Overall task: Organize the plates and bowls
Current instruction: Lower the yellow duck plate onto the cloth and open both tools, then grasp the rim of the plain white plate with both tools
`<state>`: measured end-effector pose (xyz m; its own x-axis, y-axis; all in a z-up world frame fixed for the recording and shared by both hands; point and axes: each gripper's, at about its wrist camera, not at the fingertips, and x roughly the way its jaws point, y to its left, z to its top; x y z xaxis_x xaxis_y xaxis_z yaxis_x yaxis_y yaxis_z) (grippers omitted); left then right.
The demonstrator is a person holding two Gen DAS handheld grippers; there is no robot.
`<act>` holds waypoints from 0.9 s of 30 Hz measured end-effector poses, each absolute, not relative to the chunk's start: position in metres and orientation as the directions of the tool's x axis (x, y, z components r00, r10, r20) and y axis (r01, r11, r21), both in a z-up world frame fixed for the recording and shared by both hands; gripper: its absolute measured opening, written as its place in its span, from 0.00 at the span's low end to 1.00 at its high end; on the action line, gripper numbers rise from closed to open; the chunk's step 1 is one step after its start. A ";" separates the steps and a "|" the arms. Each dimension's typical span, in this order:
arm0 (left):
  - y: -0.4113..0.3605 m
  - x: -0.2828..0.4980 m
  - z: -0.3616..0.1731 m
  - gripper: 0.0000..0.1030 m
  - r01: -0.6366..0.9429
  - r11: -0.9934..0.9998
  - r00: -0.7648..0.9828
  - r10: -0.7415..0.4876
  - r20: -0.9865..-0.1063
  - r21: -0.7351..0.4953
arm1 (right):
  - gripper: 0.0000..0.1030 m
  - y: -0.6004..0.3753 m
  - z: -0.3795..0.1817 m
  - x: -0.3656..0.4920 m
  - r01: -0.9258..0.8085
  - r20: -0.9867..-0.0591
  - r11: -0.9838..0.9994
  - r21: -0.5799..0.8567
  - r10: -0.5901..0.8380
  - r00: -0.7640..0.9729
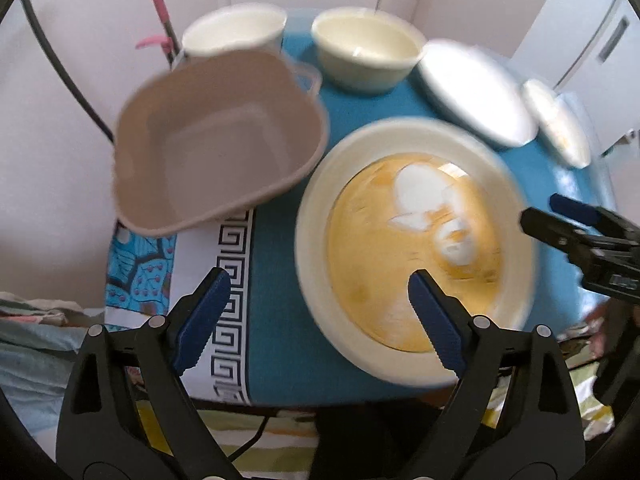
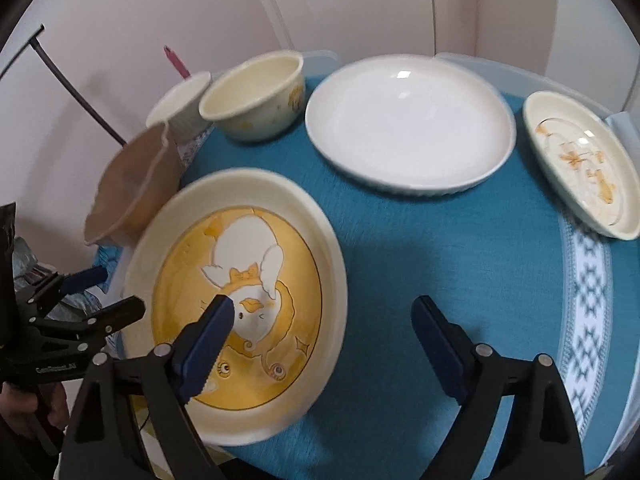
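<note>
1. left gripper (image 1: 320, 312): wide open, nothing between the pads, hanging above the near-left rim of the yellow plate (image 1: 416, 248) and the teal cloth (image 1: 272, 280).
2. right gripper (image 2: 322, 348): wide open too, empty, one pad over the yellow plate's picture, the other over bare teal cloth.
3. yellow plate: cream rim, yellow centre with a white cartoon figure, flat on the desk at the near left.
4. white plate (image 2: 408, 120): behind it, apart, plain and empty.
5. small plate (image 2: 580, 164): at the far right edge, cream with orange marks.
6. cream bowl (image 2: 256, 96): at the back, just beside a white ribbed bowl (image 2: 180, 100).
7. beige tub (image 1: 216, 140): left of the yellow plate, empty, close to its rim.
</note>
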<state>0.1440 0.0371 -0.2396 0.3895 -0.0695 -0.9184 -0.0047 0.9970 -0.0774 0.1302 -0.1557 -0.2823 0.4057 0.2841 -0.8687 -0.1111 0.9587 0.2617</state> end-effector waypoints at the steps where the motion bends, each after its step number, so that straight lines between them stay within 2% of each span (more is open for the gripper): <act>1: 0.035 0.142 -0.221 0.88 0.005 0.996 0.424 -0.079 -0.902 -0.085 | 0.88 -0.161 -0.269 0.132 -0.115 -0.859 0.962 0.248 0.273 0.433; 3: 0.032 0.141 -0.194 0.89 0.022 0.995 0.471 -0.095 -0.877 -0.096 | 0.98 -0.166 -0.247 0.132 -0.123 -0.840 0.966 0.227 0.259 0.477; 4: 0.028 0.145 -0.178 0.92 0.034 0.994 0.499 -0.110 -0.860 -0.108 | 1.00 -0.170 -0.231 0.130 -0.124 -0.825 0.970 0.207 0.241 0.511; 5: 0.025 0.149 -0.167 0.98 0.046 0.992 0.519 -0.126 -0.845 -0.120 | 1.00 -0.176 -0.223 0.127 -0.125 -0.817 0.973 0.196 0.232 0.528; 6: 0.020 0.155 -0.157 1.00 0.062 0.989 0.542 -0.145 -0.828 -0.133 | 1.00 -0.179 -0.213 0.125 -0.125 -0.808 0.974 0.190 0.227 0.544; 10: -0.004 0.183 -0.141 1.00 0.117 0.979 0.558 -0.205 -0.804 -0.169 | 1.00 -0.208 -0.180 0.137 -0.108 -0.809 0.977 0.181 0.211 0.549; 13: -0.020 0.207 -0.143 1.00 0.109 0.966 0.524 -0.258 -0.812 -0.236 | 1.00 -0.234 -0.162 0.159 -0.091 -0.820 0.991 0.095 0.130 0.557; 15: -0.029 0.223 -0.150 1.00 0.084 0.962 0.501 -0.268 -0.823 -0.262 | 1.00 -0.246 -0.157 0.178 -0.138 -0.820 0.988 0.065 0.132 0.558; 18: -0.036 0.235 -0.163 1.00 0.035 0.958 0.475 -0.267 -0.839 -0.285 | 1.00 -0.266 -0.164 0.210 -0.199 -0.846 0.977 0.073 0.166 0.506; 24: -0.062 0.267 -0.210 0.98 -0.110 0.945 0.415 -0.237 -0.878 -0.307 | 0.98 -0.300 -0.215 0.283 -0.322 -0.896 0.929 0.184 0.294 0.334; 26: -0.067 0.277 -0.227 0.94 -0.151 0.943 0.395 -0.218 -0.893 -0.297 | 0.94 -0.302 -0.234 0.304 -0.373 -0.910 0.907 0.197 0.311 0.276; 27: -0.069 0.282 -0.236 0.90 -0.172 0.941 0.381 -0.208 -0.901 -0.291 | 0.88 -0.302 -0.243 0.310 -0.399 -0.919 0.894 0.205 0.316 0.235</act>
